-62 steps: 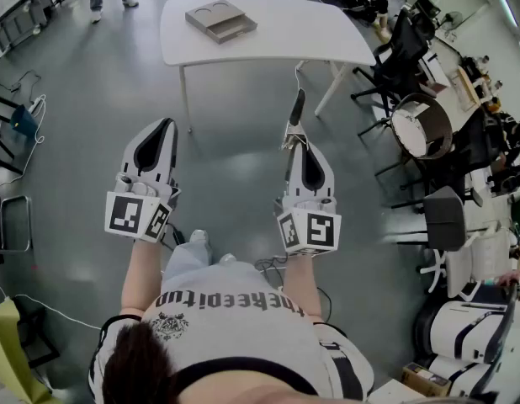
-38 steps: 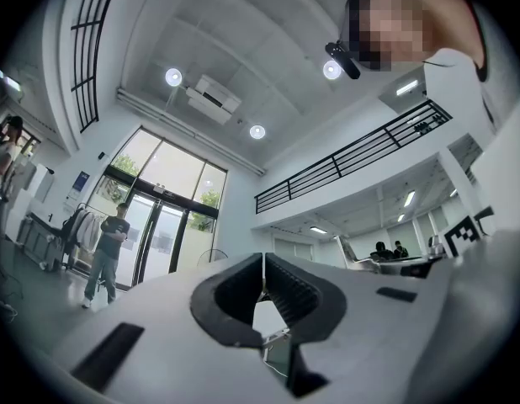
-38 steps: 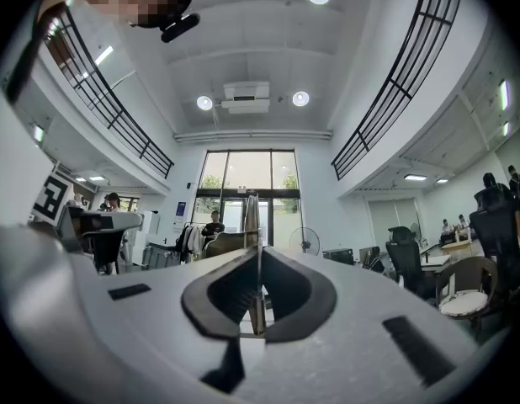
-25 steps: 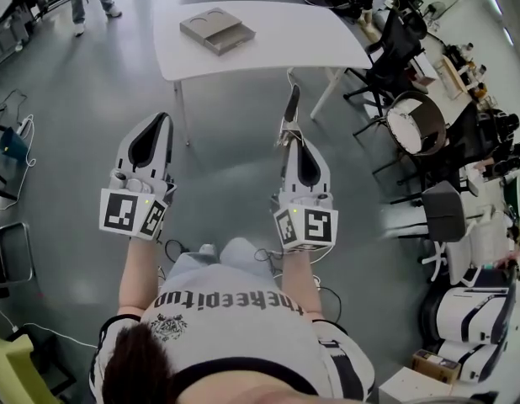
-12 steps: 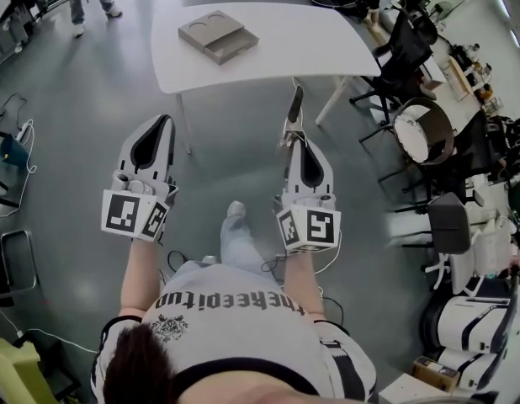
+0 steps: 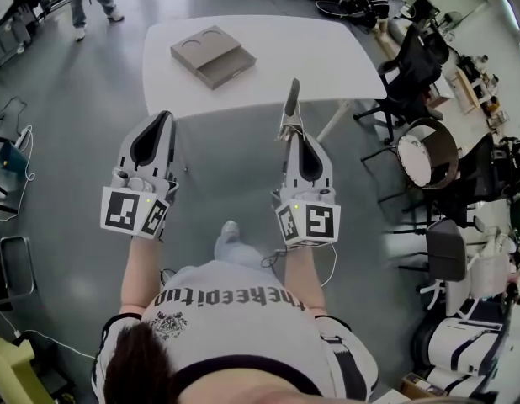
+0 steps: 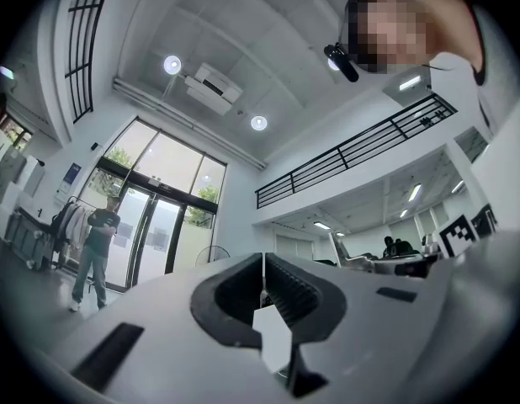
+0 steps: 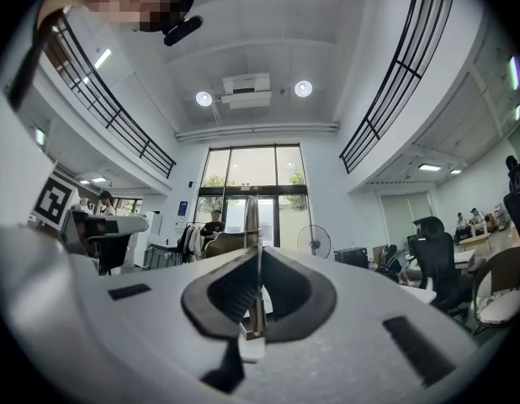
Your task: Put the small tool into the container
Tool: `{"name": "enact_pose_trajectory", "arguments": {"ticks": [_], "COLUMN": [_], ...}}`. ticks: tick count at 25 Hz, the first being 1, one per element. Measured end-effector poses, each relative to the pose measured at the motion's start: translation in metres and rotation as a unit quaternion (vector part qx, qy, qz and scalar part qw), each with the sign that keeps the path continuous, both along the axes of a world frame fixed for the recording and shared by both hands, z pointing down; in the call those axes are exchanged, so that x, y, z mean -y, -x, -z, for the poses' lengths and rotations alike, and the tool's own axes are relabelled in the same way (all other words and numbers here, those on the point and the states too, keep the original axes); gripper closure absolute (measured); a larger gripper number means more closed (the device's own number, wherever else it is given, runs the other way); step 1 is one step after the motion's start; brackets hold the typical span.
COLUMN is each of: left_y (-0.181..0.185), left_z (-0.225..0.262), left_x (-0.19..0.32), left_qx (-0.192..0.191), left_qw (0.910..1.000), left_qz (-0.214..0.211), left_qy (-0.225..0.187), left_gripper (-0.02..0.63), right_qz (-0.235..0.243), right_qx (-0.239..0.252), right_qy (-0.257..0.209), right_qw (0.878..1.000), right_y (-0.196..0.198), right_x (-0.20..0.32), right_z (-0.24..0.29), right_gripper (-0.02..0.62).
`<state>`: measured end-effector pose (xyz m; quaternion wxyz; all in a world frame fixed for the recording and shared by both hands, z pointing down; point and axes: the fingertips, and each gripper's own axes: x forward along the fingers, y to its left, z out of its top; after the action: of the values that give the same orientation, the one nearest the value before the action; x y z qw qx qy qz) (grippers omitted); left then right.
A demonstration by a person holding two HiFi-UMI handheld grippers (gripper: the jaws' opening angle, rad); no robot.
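well, my left tongs (image 6: 161, 123) are clenched on nothing, pads pressed together. ahead and a little to their right, the flat container (image 6: 212, 55) sits on the white counter (image 6: 336, 57), well apart from both tongs, with what looks like a tray slid partly out. my right tongs (image 6: 290, 131) are clamped on the small tool (image 6: 291, 98), which sticks out past the tips, dark end forward. it looks slim, stiff and light, so i judge it could pivot between the pads; a firm hold low on its shank suits it best.
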<state>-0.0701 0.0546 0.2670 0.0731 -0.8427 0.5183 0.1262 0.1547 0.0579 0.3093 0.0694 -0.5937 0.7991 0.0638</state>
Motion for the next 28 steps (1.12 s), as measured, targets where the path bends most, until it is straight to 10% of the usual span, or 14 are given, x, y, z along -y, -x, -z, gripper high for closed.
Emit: {"name": "enact_pose_trajectory", "arguments": {"ticks": [28], "left_y": [-0.027], "left_z": [-0.011], "left_x": [0.189], "left_qx": [0.0], "left_qw": [0.9999], "left_qz": [0.015], "left_qy": [-0.004], "left_gripper": [0.594], "right_qz": [0.04], "right_qx": [0.0], "right_qy": [0.01], "right_qw": [0.999], "right_y": [-0.01], "right_x": [0.202], "right_z": [-0.021], "right_gripper": [0.592]}}
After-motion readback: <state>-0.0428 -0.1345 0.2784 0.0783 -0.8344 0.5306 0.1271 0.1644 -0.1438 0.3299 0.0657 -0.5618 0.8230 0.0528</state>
